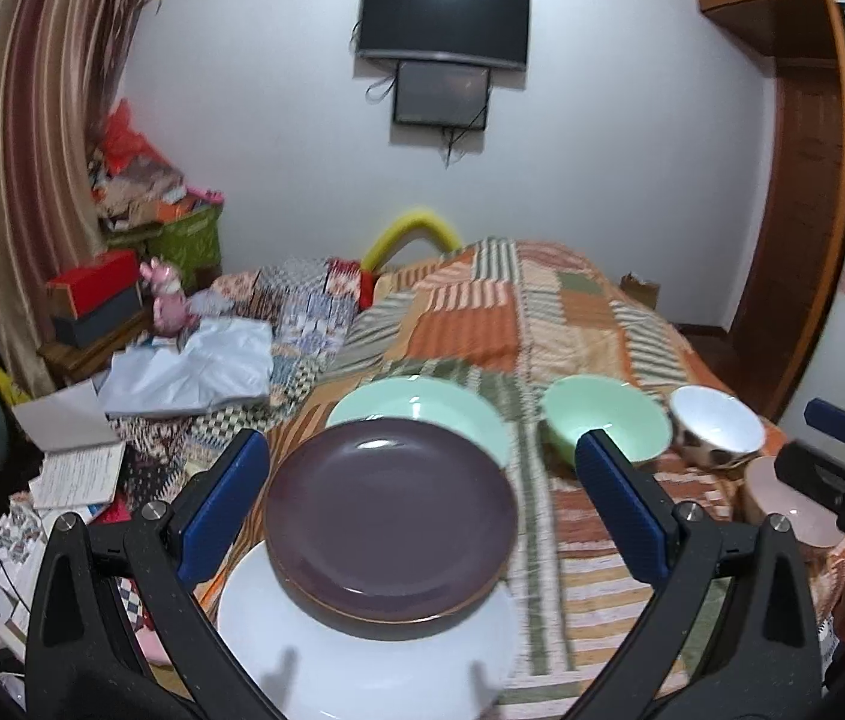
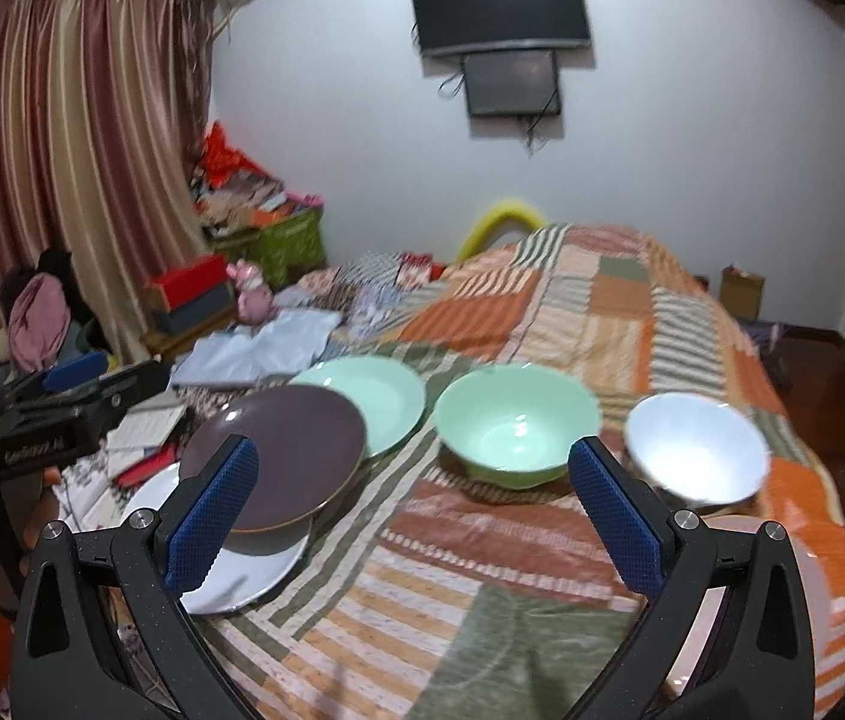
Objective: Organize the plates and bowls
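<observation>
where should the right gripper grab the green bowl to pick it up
Pinch the rim of the green bowl, one finger inside and one outside the wall. It sits upright and open on the bedspread, and looks too wide to span. Come from above at the near edge, probably the safest side: the white bowl sits close on its right, the green plate on its left.

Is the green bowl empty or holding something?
Empty. The green bowl sits upright on the quilt, its bare inside fully visible in both wrist views.
</observation>
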A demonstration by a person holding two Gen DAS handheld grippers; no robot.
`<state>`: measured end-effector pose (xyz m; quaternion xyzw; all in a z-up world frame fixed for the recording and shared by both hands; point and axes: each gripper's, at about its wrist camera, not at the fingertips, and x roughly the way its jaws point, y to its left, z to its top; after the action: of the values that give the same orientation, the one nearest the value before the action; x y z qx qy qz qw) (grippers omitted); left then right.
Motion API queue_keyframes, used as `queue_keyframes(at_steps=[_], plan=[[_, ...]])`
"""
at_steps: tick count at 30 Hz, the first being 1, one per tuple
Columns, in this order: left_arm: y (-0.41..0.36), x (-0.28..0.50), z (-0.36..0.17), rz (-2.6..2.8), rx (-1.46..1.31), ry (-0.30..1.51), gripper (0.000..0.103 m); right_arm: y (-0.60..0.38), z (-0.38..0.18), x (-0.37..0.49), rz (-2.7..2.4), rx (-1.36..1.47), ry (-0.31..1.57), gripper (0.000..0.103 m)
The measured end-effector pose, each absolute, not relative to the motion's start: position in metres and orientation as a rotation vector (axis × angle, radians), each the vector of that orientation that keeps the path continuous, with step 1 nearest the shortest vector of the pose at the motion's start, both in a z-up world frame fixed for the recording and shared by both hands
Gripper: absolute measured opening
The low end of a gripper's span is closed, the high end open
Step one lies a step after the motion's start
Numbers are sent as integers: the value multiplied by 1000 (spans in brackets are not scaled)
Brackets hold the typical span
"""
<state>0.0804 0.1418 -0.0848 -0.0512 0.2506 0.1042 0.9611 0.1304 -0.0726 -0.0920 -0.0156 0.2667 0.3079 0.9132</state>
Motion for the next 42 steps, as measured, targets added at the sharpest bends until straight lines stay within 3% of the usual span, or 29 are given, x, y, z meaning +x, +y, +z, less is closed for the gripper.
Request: queue_keyframes(at_steps=[7,19,24,27,29,34,42], plan=[[195,110,-113,263,-188,614,81,-39,-113,151,701,-71,636,102],[249,147,-162,284,-167,849,56,10,-147,181,764,-118,760,79],[262,151,-183,251,-196,903,50,21,-164,191,776,-109,830,71],[266,152,-190,221,-217,908,49,27,-171,196,776,-94,862,70],[268,154,-193,214,-223,915,43,30,-174,197,774,-91,872,69],[271,160,-202,176,-239,941,33,38,-181,200,773,-106,897,57],[273,166,-209,141,-256,960,29,46,-190,206,781,-108,935,41]])
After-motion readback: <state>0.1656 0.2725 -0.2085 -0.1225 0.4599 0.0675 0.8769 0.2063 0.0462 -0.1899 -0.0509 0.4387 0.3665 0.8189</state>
